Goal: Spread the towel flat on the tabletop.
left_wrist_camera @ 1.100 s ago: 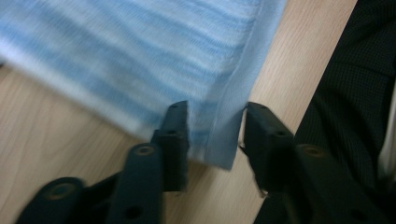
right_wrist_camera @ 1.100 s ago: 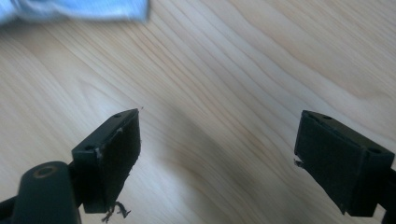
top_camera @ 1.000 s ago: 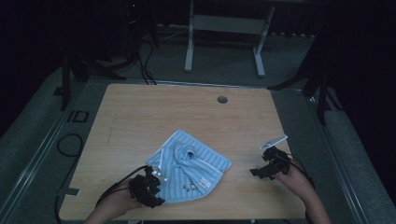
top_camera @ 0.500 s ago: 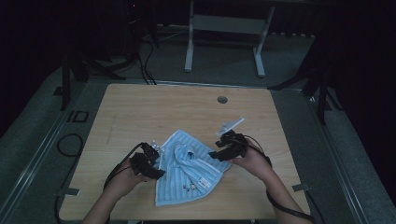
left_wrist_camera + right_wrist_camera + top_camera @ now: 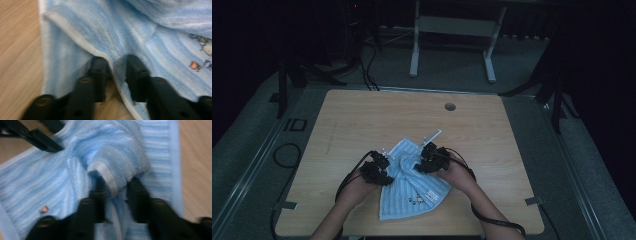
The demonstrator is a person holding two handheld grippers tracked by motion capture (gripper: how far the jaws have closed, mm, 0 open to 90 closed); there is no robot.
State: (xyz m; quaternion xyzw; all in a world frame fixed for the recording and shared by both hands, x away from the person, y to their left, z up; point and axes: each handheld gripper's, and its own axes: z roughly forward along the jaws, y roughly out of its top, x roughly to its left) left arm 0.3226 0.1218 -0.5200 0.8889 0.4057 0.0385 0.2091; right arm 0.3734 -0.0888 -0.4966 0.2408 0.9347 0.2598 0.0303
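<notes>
Pinching a white-hemmed edge of the light-blue striped terry towel (image 5: 155, 37), the left gripper (image 5: 116, 72) is seen with its jaws drawn close on a raised fold of cloth that runs up between them. From that gripper the towel spreads ahead and to its right, with bare wooden tabletop (image 5: 17, 50) on its left. The right gripper (image 5: 115, 187) is likewise closed on a bunched, white-banded hem of the same towel, the cloth humped up just ahead of its jaws and lying flat beyond.

In the high view the left gripper (image 5: 377, 167) and right gripper (image 5: 430, 159) are held near each other at the towel's far end, while the towel's (image 5: 412, 192) long axis trails back toward the person's side, its near corner close to the tabletop's (image 5: 362, 115) front edge. Open tabletop is left ahead of both grippers and to either side, so a lift or a spread away from each other is judged unobstructed.
</notes>
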